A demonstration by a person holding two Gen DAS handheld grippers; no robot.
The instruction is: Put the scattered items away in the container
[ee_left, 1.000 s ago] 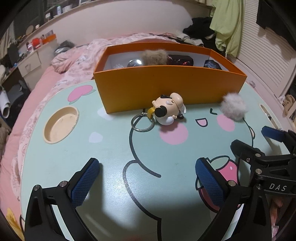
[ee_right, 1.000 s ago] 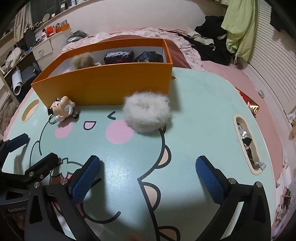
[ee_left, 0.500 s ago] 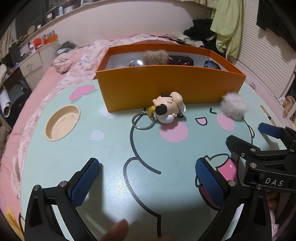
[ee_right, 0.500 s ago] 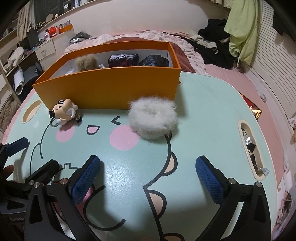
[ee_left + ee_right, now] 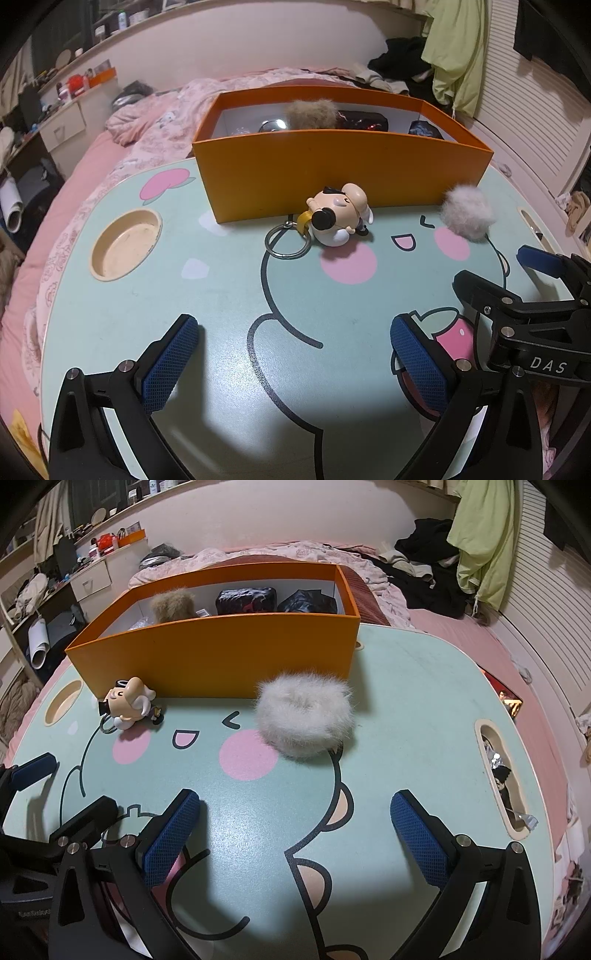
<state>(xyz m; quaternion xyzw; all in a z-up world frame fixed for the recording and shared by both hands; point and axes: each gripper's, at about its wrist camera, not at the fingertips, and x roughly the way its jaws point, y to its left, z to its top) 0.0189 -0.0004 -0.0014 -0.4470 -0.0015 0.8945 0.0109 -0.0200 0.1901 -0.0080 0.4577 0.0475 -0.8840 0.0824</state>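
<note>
Bench point(image 5: 221, 302): mint top with a cartoon print; carries every item listed and lies under both grippers.
Box point(image 5: 221, 653): orange container, straight ahead of both grippers at the far side of the bench; long axis runs left to right across the view; already holds a brown puff and dark packets.
Puff point(image 5: 304, 714): white fluffy ring, ahead of the right gripper and touching or just short of the box wall; lies flat, hole upward, no real long axis.
Keychain point(image 5: 338, 218): cartoon figure ahead of the left gripper and a little right, against the box wall; lies on its side, long axis slanting, black hat end nearest the gripper, metal ring trailing left.
Left gripper point(image 5: 295, 363): released, jaws wide, nothing held, low over the bench.
Right gripper point(image 5: 295, 834): released, jaws wide, nothing held; puff lines up with its gap.
Step, as judged: approach for a pick.
Handling advice: straddle the puff across its full width and squeeze gently; grip the figure across its body, not the loose ring; lift clear of the wall before crossing.
</note>
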